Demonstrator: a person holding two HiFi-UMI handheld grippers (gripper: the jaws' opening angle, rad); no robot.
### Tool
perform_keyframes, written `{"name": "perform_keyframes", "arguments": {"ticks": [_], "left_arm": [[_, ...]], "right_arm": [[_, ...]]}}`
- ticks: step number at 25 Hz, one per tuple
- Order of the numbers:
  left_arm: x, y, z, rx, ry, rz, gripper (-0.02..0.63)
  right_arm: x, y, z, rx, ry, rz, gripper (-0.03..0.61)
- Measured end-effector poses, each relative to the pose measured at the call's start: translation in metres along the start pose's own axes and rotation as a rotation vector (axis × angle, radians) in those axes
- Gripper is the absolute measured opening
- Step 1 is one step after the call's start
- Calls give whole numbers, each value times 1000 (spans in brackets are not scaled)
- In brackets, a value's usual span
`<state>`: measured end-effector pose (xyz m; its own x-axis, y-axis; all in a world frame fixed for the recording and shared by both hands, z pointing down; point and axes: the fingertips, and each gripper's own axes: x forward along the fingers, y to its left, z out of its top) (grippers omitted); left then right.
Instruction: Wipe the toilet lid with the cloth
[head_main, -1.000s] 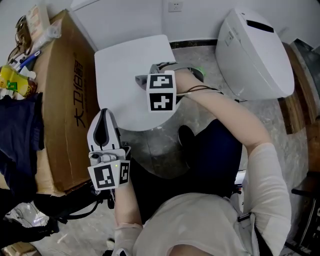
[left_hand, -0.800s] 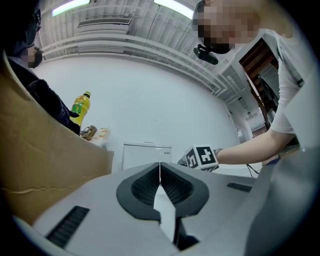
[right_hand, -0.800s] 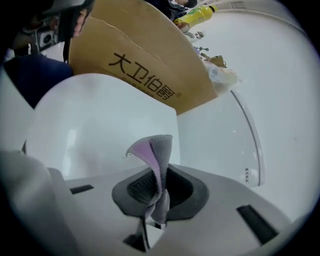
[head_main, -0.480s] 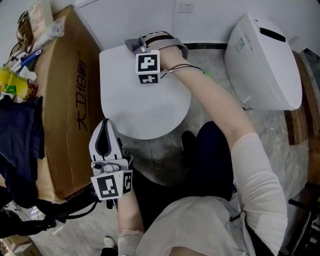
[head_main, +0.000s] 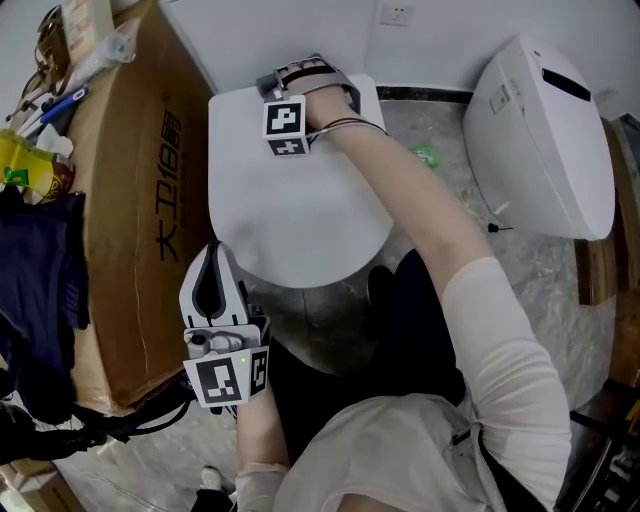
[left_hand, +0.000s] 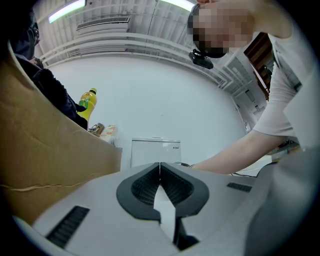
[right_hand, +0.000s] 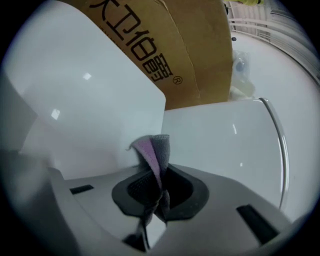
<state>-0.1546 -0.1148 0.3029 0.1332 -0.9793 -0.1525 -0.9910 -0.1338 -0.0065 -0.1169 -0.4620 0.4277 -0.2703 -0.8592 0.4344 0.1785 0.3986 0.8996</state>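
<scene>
Right gripper (head_main: 283, 82) has slid to the far edge of the toilet lid (head_main: 290, 215), jaws clamped on the grey cloth (right_hand: 156, 150). Left gripper (head_main: 207, 255) hangs closed, empty, beside the cardboard box (head_main: 130, 200).

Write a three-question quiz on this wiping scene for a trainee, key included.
1. Multiple choice: What do the right gripper's jaws hold?
A. a bottle
B. the cloth
C. nothing

2. True or false: The left gripper's jaws stand wide apart.

3. Fill in: In the head view, left of the toilet lid stands a large cardboard ___.

Key
1. B. The jaws are shut on the cloth.
2. False. They are together, with nothing between them.
3. box. The cardboard box stands beside the lid.
</scene>
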Motion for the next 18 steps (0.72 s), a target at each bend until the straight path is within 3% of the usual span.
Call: {"name": "perform_keyframes", "arguments": {"ticks": [6,18], "left_arm": [[-2,3,-5,-4,4,-3,15],[-15,6,7,-16,-25,-23,17]], "right_arm": [[-4,13,3,72,9,70,48],[-71,65,35,113,-18,367,46]]}}
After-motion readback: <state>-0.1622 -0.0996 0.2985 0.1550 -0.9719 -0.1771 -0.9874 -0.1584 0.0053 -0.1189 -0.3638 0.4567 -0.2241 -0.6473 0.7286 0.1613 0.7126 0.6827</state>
